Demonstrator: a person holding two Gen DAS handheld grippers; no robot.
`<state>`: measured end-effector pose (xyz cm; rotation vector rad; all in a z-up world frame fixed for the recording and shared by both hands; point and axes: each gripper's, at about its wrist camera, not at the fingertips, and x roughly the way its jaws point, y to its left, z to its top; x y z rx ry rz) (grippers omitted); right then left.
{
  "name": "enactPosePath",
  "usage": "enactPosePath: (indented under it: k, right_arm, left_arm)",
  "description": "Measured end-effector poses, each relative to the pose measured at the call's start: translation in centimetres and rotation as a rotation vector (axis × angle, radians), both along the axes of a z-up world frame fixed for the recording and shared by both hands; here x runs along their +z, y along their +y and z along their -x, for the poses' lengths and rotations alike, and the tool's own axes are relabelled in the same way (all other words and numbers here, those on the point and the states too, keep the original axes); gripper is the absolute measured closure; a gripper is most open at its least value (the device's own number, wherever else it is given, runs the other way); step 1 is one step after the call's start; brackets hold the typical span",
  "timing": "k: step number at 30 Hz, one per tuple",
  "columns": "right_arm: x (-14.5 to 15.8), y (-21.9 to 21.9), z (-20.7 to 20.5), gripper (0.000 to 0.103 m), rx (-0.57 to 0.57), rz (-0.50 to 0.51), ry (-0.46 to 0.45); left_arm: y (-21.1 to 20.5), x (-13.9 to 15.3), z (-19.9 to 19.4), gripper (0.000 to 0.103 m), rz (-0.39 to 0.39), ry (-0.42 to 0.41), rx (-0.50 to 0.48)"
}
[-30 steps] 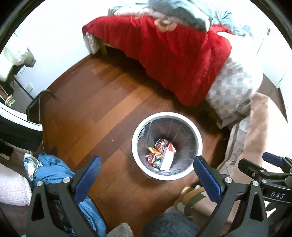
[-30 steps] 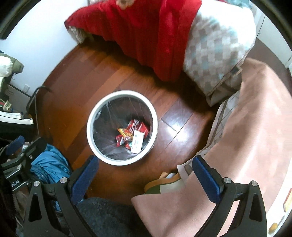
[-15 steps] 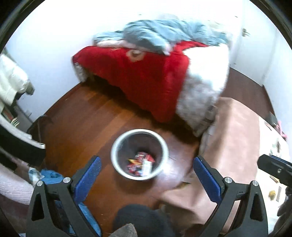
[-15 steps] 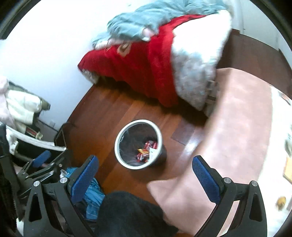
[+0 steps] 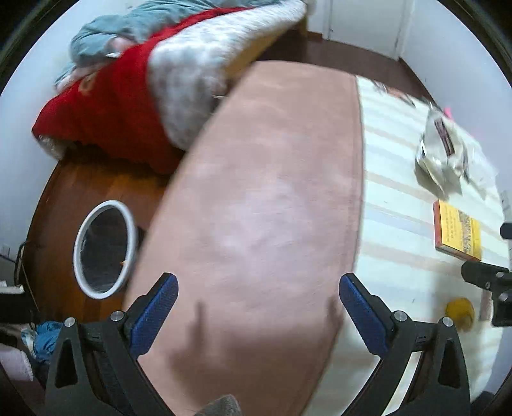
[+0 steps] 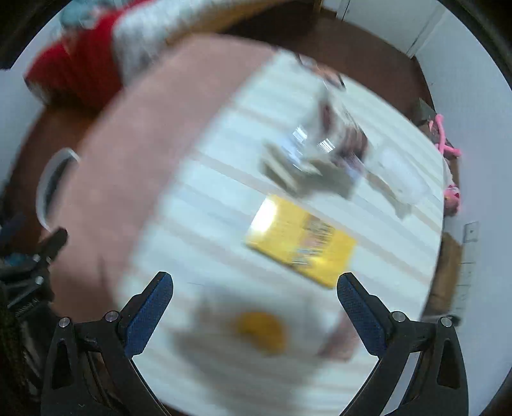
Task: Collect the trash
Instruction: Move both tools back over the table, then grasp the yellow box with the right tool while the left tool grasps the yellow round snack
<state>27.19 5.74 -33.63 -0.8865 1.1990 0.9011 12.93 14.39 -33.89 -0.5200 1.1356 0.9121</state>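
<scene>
A white-rimmed trash bin (image 5: pixel 104 248) stands on the wood floor at the left; its rim (image 6: pixel 52 182) shows at the left edge of the blurred right wrist view. On a striped sheet (image 5: pixel 400 204) lie a crumpled clear wrapper (image 5: pixel 443 150) (image 6: pixel 323 150), a yellow book (image 5: pixel 457 230) (image 6: pixel 300 238) and a small yellow-orange scrap (image 5: pixel 460 312) (image 6: pixel 260 329). My left gripper (image 5: pixel 257 312) is open over a pink blanket (image 5: pixel 265 204). My right gripper (image 6: pixel 254 312) is open above the sheet, just over the scrap.
A bed with a red cover (image 5: pixel 105 108) and a grey-white blanket (image 5: pixel 204 60) lies at the back left. Blue cloth (image 5: pixel 44 336) is on the floor by the bin. White walls and a door (image 5: pixel 368 22) close the far side. Pink toys (image 6: pixel 448 172) sit at the right.
Both grippers swung right and up, from over the bin and floor to over the pink blanket and striped sheet. The bin slid to the left edge. Both stay open and empty.
</scene>
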Motion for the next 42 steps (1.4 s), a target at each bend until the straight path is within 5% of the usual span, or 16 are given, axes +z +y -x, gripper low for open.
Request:
enactPosePath:
  k: [5, 11, 14, 18, 24, 28, 31, 36, 42]
  right_arm:
    - [-4.6, 1.0, -3.4, 0.000, 0.104, 0.104, -0.013]
    - [-6.3, 2.6, -4.7, 0.002, 0.220, 0.076, -0.026]
    - [-6.4, 2.3, -6.7, 0.015, 0.144, 0.019, 0.091]
    - [-5.5, 1.0, -7.2, 0.027, 0.066, -0.028, 0.086]
    - [-3.4, -5.5, -8.9, 0.030, -0.218, -0.086, 0.113]
    - [-2.2, -11.9, -9.9, 0.031, -0.404, -0.115, 0.072]
    - [-2.5, -16.8, -9.7, 0.031, -0.529, -0.142, 0.112]
    - [-4.1, -21.1, -9.1, 0.027, -0.636, -0.129, 0.208]
    - [-4.7, -22.9, -9.6, 0.021, -0.614, -0.159, 0.196]
  left_arm:
    - [0.4, -2.4, -2.9, 0.000, 0.008, 0.057, -0.012]
    - [0.5, -2.4, -2.9, 0.000, 0.012, 0.034, -0.013]
    - [0.5, -2.4, -2.9, 0.000, 0.018, 0.025, -0.015]
    - [0.4, -2.2, -3.5, 0.000, 0.006, 0.042, -0.030]
    - [-0.9, -1.1, -3.8, 0.000, 0.018, 0.021, -0.083]
    - [-4.6, 1.0, -4.6, 0.000, 0.088, -0.084, -0.158]
    - [-8.1, 1.7, -6.3, 0.001, 0.199, -0.181, -0.246]
    - [-12.8, 0.9, -10.0, 0.001, 0.242, -0.183, -0.419]
    - [-14.2, -0.9, -12.0, 0.045, 0.225, -0.120, -0.465]
